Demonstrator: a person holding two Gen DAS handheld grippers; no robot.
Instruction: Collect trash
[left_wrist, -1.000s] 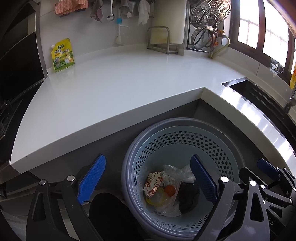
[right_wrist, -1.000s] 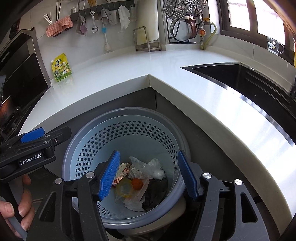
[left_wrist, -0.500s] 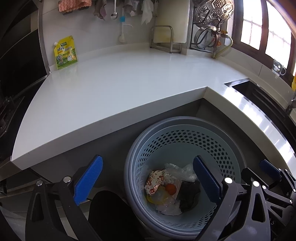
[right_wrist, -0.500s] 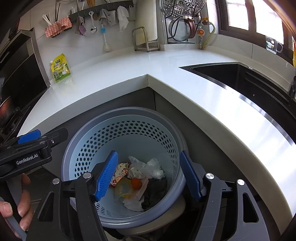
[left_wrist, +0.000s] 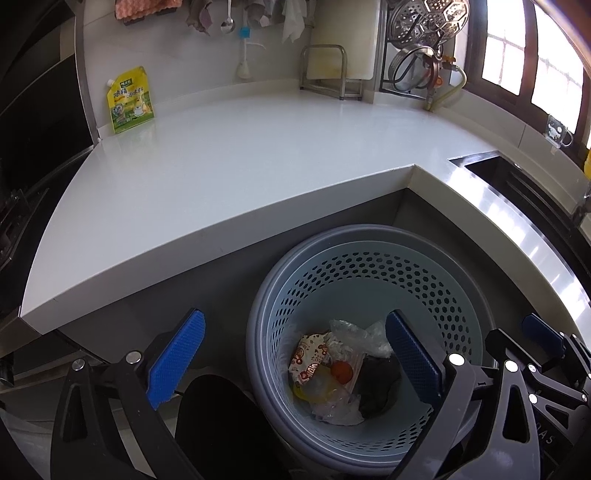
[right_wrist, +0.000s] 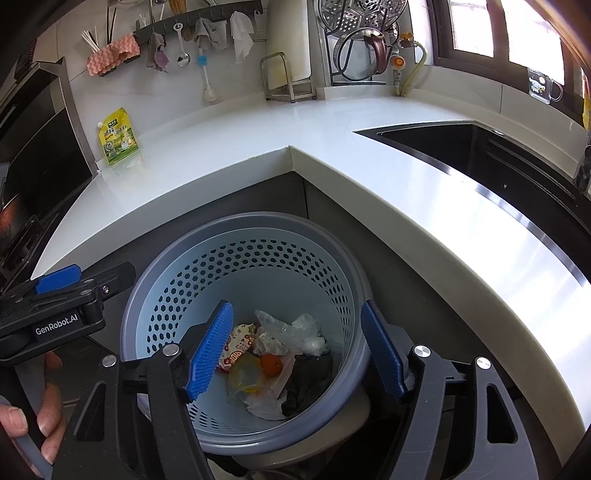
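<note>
Trash pile (wrappers, clear plastic, sth orange) sits at the bottom of the blue perforated plastic bin, straight below the right gripper. Left gripper is off to the side. Both spread wide, holding nothing, so right's nearer imo.

At lower frame, the left gripper gaped wide above a perforated bin holding trash; a yellow pouch stood upper left.
</note>
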